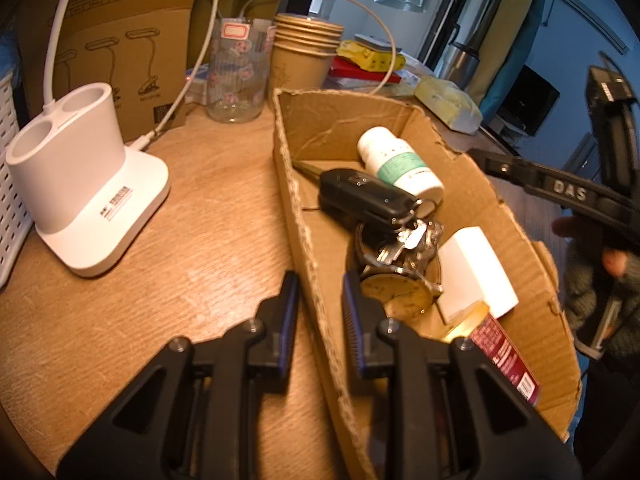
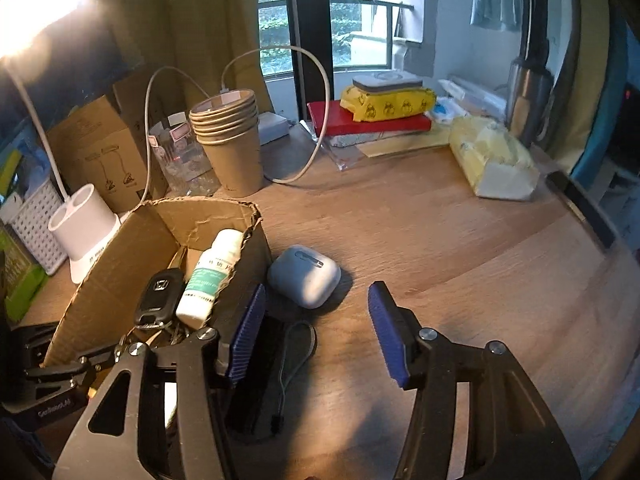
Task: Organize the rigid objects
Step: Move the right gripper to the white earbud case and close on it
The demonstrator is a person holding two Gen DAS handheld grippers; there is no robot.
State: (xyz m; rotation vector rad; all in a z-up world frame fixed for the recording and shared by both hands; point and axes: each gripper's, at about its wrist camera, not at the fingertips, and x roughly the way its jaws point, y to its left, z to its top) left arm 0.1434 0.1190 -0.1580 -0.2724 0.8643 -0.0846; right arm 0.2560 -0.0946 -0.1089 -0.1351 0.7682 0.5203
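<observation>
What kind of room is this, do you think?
Probably a desk in a home bedroom or study: a wooden tabletop by a curtained window, cluttered with a desk lamp base and stacked paper cups.

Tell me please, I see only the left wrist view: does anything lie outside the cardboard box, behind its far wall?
Observer: Yes. A pale earbuds case lies on the table, right beside the cardboard box and outside its wall.
Operator: Does the right tool hold it?
Observer: No. The right tool is open. The case sits just ahead of its pads and is not gripped.
Operator: Is anything else there?
Observer: A dark flat item with a grey strap lies on the table under that tool, also beside the box.
</observation>
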